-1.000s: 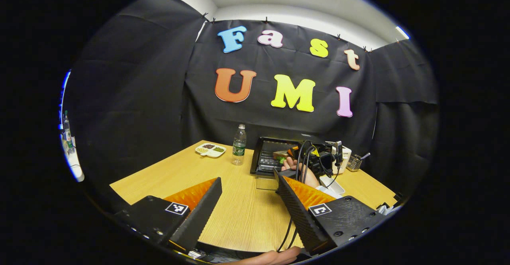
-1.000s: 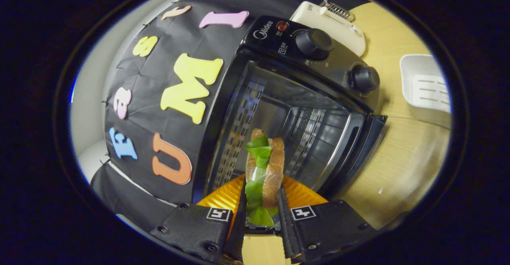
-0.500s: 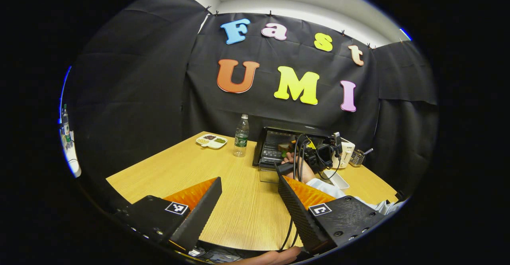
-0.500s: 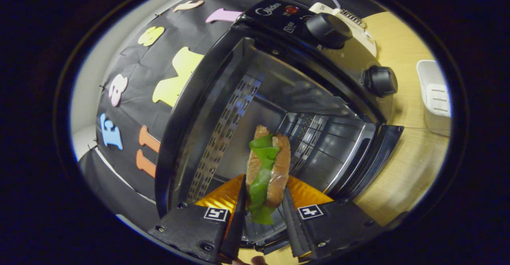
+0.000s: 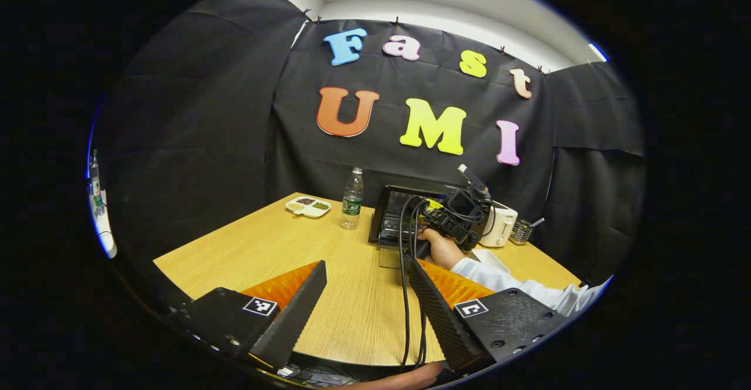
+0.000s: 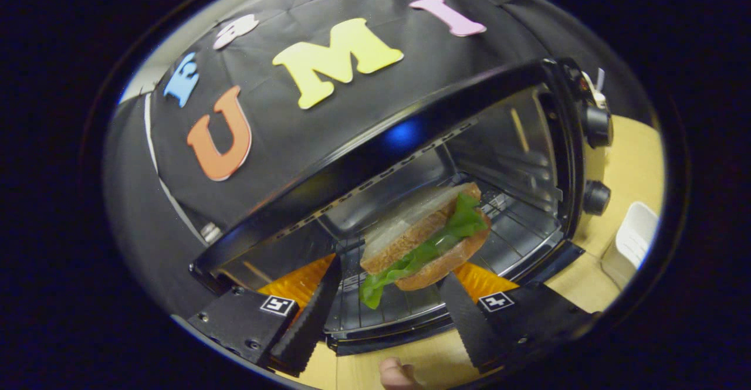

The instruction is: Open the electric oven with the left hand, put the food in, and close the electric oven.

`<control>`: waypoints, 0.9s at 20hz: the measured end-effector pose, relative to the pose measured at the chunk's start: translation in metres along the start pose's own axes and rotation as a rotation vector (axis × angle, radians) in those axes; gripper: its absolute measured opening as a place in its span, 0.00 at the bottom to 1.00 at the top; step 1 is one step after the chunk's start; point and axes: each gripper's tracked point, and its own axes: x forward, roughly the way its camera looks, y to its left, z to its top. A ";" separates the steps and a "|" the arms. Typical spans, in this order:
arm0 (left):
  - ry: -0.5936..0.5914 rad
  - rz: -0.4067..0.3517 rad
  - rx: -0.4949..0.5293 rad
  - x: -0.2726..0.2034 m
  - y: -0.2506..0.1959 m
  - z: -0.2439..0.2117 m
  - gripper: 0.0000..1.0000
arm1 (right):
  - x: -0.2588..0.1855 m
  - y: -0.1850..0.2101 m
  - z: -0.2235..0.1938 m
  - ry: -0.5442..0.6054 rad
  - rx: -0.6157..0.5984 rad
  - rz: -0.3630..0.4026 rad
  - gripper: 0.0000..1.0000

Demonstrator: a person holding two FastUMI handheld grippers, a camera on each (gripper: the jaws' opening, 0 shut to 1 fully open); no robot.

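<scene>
Wooden table, black-draped booth; oven open (sandwich inside).

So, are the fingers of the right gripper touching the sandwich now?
Apart. In the right gripper view the right gripper is open: its fingers stand wide on both sides of the sandwich, with the oven rack visible in the gaps.

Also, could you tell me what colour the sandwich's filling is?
Green, between brown bread slices on the sandwich; it shows best in the right gripper view.
</scene>
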 end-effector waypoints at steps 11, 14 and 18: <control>0.022 0.019 0.021 -0.011 -0.001 -0.007 0.94 | -0.027 -0.022 -0.030 0.263 -0.327 -0.063 1.00; 0.015 0.027 0.020 -0.012 -0.004 -0.005 0.94 | -0.044 -0.021 -0.030 0.328 -0.359 -0.049 1.00; 0.020 0.040 0.027 -0.013 -0.004 -0.005 0.94 | -0.077 -0.030 -0.022 0.402 -0.405 -0.053 1.00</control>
